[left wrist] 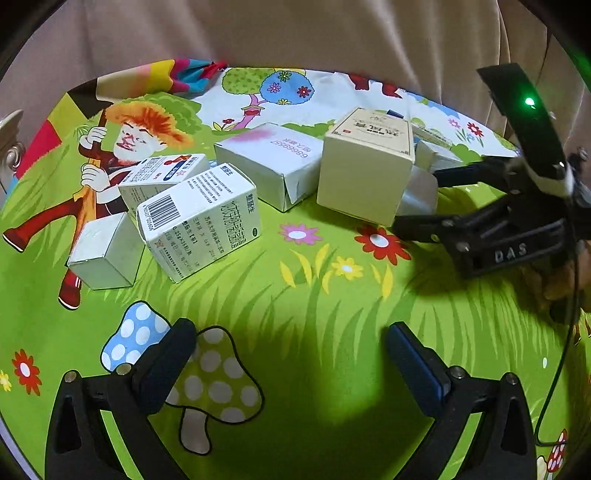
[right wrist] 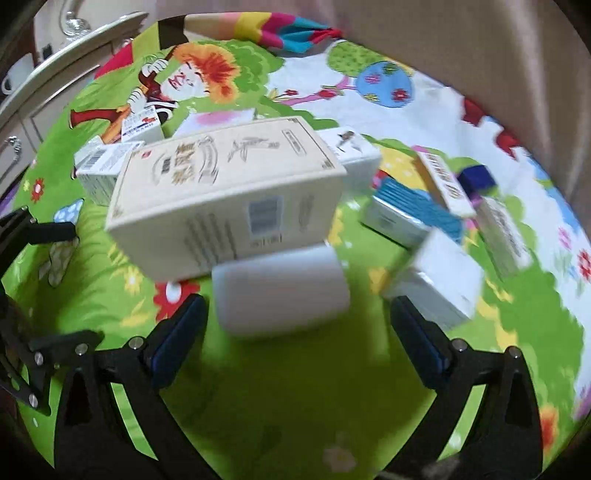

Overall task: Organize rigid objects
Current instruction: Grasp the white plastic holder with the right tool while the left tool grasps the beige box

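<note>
Your left tool (left wrist: 291,350) hangs with its fingers spread wide over the cartoon-print cloth (left wrist: 332,295) on the table, nothing between them; below it lie only the printed mushrooms and grass. Your right tool (right wrist: 297,325) is also spread wide and empty, its fingertips on either side of a small plain white box (right wrist: 280,288) that sits just ahead of them and does not touch either pad. That view is blurred, so fine print cannot be read.

Just beyond the white box, and touching or overlapping its top edge, is the large cream box (right wrist: 225,192) with ornate lettering, lying on its long side. To its right, near the right finger, sits another white box (right wrist: 439,284), tilted. Farther right and back are a blue-topped box (right wrist: 413,210), a slim box with orange print (right wrist: 443,181) leaning upright, and a dark blue box (right wrist: 476,177) behind it.

From the left tool's view, the nearest items on the left are a plain white box (left wrist: 105,251) and, touching it, a barcode carton (left wrist: 199,221) tilted on its edge. Behind that rests a red-and-blue labelled carton (left wrist: 166,173). Mid-table lies a white box with pink print (left wrist: 269,162), just beside the cream box. The curtain (left wrist: 295,33) hangs behind the table.
</note>
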Motion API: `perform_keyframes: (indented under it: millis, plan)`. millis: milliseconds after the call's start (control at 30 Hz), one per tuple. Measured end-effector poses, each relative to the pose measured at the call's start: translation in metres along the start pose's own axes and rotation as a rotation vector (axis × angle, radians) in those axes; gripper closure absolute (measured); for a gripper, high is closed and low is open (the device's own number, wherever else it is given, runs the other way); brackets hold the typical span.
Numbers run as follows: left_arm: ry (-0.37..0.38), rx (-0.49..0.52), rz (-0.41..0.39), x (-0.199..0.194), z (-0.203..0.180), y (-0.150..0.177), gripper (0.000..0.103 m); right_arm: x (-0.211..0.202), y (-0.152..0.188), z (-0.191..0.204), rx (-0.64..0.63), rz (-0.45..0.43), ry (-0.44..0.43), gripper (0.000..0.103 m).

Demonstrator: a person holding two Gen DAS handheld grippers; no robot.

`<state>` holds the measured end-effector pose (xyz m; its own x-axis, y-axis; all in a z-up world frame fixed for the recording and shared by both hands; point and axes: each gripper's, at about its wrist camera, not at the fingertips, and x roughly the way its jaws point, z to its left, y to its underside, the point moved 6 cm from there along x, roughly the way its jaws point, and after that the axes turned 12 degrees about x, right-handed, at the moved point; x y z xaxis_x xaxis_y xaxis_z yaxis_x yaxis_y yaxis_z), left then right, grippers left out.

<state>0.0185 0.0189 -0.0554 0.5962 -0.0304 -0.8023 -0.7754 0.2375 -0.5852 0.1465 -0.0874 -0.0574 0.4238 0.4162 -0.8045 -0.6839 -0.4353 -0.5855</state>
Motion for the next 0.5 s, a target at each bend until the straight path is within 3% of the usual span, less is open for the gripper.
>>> perform_keyframes:
  millis: [67, 200, 333, 500]
  plan:
    - [0.0, 0.0, 0.0, 0.0, 0.0, 0.001, 0.0, -0.002, 0.002, 0.001, 0.009, -0.032, -0.057, 0.033]
    - [-0.001, 0.001, 0.002, 0.0, 0.0, -0.001, 0.0, -0.027, 0.033, 0.001, 0.023, -0.031, 0.012, 0.034]
    - [0.003, 0.008, -0.001, -0.002, -0.004, -0.001, 0.0, -0.068, 0.089, -0.006, 0.099, -0.058, 0.096, 0.034]
    - [0.116, 0.073, -0.038, -0.004, -0.028, -0.013, 0.0, -0.114, 0.145, -0.02, 0.207, -0.076, 0.259, 0.034]
